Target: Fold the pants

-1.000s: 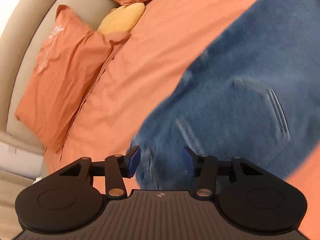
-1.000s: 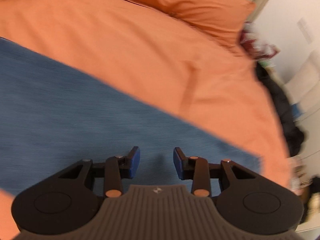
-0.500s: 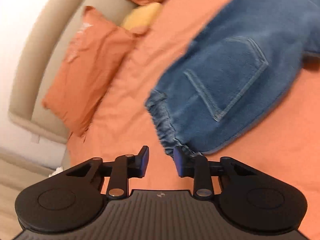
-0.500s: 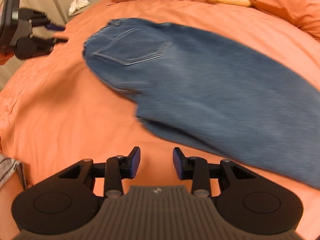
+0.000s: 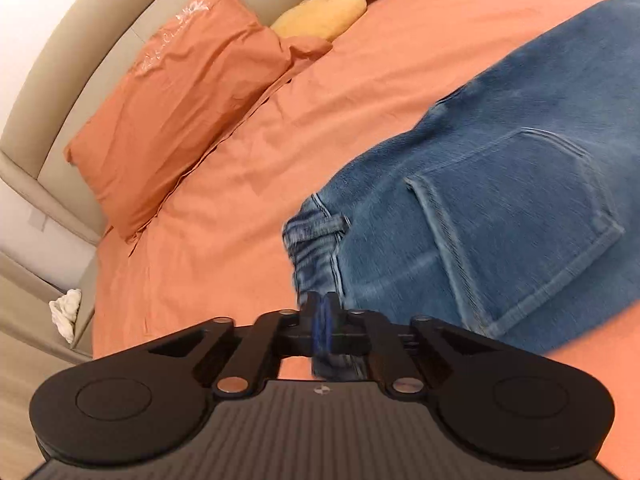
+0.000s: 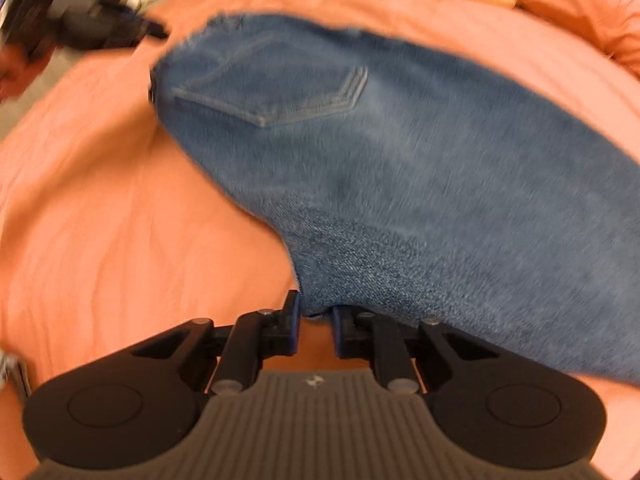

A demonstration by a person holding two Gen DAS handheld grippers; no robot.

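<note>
The blue denim pants (image 5: 500, 208) lie flat on the orange bedsheet (image 5: 224, 208), back pocket up, their far end cut off by the right edge of the left wrist view. The left gripper (image 5: 322, 322) has its jaws pressed together on the elastic waistband corner, a strip of denim pinched between the blue pads and hanging below them — the fabric there is smeared by motion. The right gripper (image 6: 316, 326) sits at the lower edge of the pants, near the crotch curve; its jaws are closing, narrow, with a fold of denim between them, though blur hides whether the pads already press on it. An orange pillow (image 5: 176, 108) and a yellow cushion (image 5: 320, 16) rest against the beige headboard (image 5: 80, 56).
</note>
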